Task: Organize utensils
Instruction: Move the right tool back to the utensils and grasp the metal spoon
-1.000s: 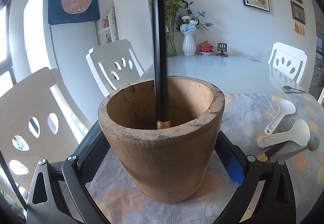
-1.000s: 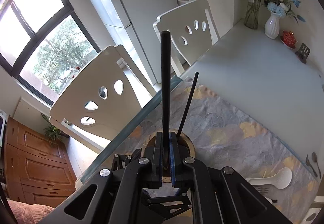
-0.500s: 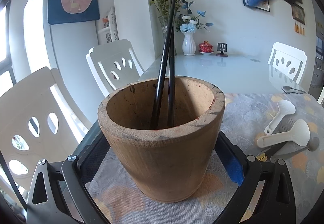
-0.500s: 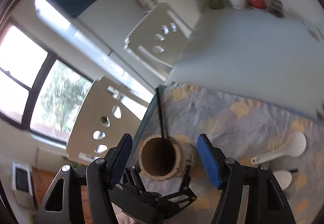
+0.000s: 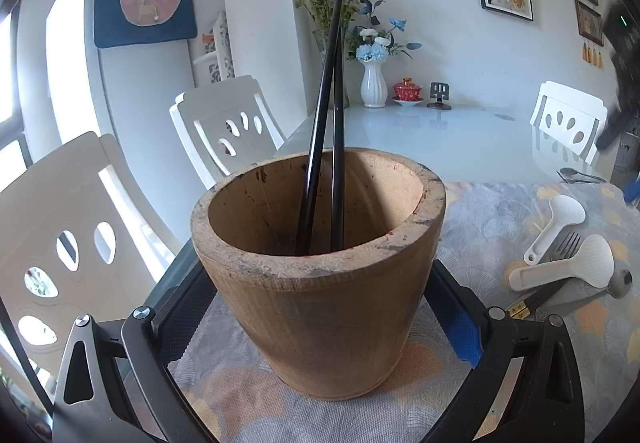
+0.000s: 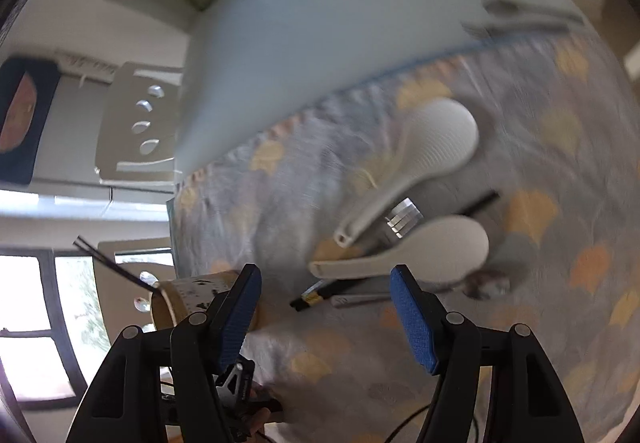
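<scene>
A wooden pot stands on the patterned mat between the fingers of my left gripper, whose pads press its sides. Two black chopsticks lean inside it. In the right wrist view the pot sits at the lower left. My right gripper hangs open and empty above a pile of utensils: two white rice paddles, a fork, a pair of black chopsticks and a metal spoon. The same pile lies right of the pot.
More metal cutlery lies beyond the mat on the white table. White chairs stand along the left edge. A vase of flowers and a red bowl are at the far end.
My right gripper let go of the black chopstick in the pot, opened, then swung right and down over the utensil pile while rolling. The left gripper and pot stayed put.
</scene>
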Tool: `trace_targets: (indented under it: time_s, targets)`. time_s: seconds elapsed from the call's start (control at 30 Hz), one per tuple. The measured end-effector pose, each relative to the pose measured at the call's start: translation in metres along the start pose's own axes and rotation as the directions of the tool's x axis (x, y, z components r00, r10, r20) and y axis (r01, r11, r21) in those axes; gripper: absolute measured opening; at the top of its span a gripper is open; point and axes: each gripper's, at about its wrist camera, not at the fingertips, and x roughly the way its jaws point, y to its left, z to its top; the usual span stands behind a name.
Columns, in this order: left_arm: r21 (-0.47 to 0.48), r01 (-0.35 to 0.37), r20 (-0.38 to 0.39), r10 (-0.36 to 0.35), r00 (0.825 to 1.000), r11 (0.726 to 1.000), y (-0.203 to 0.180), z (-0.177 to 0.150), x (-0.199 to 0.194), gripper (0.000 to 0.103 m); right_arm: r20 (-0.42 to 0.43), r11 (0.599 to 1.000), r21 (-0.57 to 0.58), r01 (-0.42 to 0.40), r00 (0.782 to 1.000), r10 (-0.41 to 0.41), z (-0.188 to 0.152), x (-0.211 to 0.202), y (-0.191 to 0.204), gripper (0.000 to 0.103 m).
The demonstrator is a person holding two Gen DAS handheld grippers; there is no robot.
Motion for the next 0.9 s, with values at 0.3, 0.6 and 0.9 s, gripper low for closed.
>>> trace_targets:
  time_s: [0.3,0.6,0.9]
  targets:
    - [-0.002,0.002,-0.009,-0.002,1.000,1.000,0.000,-0.001,0.001,0.101,-0.108,0.987,0.107,0.122,0.988,-0.111,-0.016,0.039,-0.050,0.065]
    - [-0.004,0.004,-0.013,-0.004,1.000,1.000,-0.001,0.000,0.003,0.101,-0.102,0.937,0.184,0.298,0.953,-0.284,-0.022,0.084,-0.056,0.076]
    - [-0.002,0.001,-0.006,-0.001,1.000,1.000,0.000,-0.001,0.001,0.101,0.053,0.859,-0.169,0.482,0.875,-0.481,-0.049,0.104,-0.011,0.057]
